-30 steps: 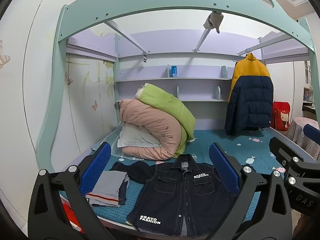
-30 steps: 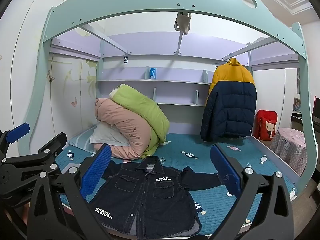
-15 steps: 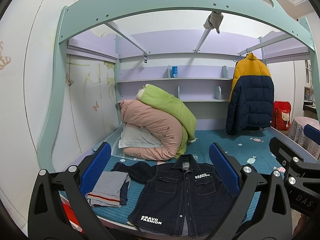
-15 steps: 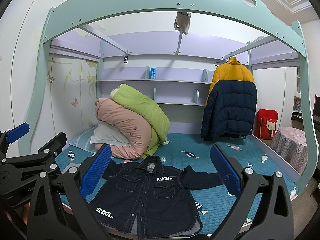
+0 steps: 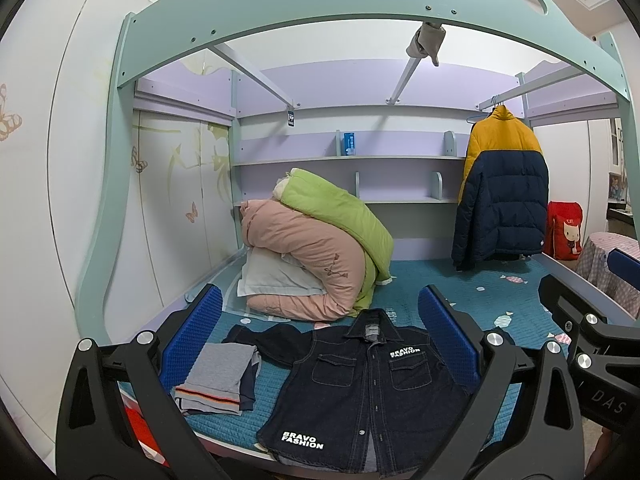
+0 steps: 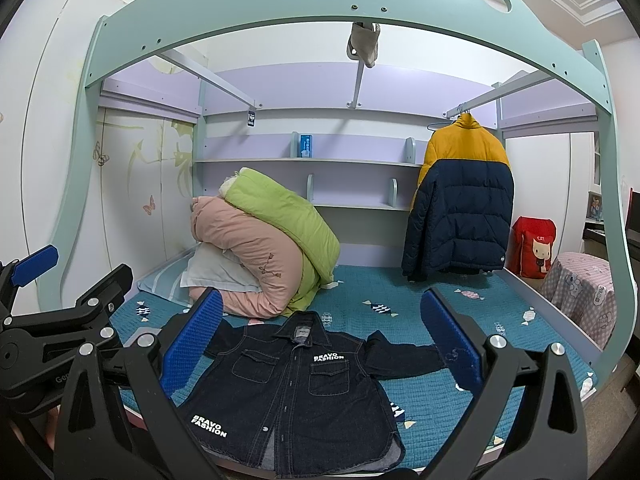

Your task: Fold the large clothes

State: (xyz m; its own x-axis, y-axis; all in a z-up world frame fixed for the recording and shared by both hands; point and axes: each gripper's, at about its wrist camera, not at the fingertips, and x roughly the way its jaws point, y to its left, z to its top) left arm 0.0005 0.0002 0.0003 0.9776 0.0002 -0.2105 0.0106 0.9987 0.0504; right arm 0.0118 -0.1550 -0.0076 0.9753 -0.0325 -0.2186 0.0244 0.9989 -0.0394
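Observation:
A dark denim jacket (image 5: 372, 392) with "BRAVO FASHION" print lies spread flat, front up, on the teal bed near its front edge; it also shows in the right wrist view (image 6: 296, 392) with its sleeves spread out. My left gripper (image 5: 318, 336) is open and empty, held above and in front of the jacket. My right gripper (image 6: 320, 336) is open and empty, also held short of the jacket. Each gripper shows at the edge of the other's view.
Folded grey and navy clothes (image 5: 220, 376) lie left of the jacket. Rolled pink and green quilts (image 5: 316, 256) with a pillow sit at the back left. A yellow-navy puffer coat (image 5: 500, 200) hangs at the right. The bed frame arch (image 5: 320, 12) spans overhead.
Both views have shifted very slightly; the jacket sits a little differently in frame. Nothing was grasped or moved.

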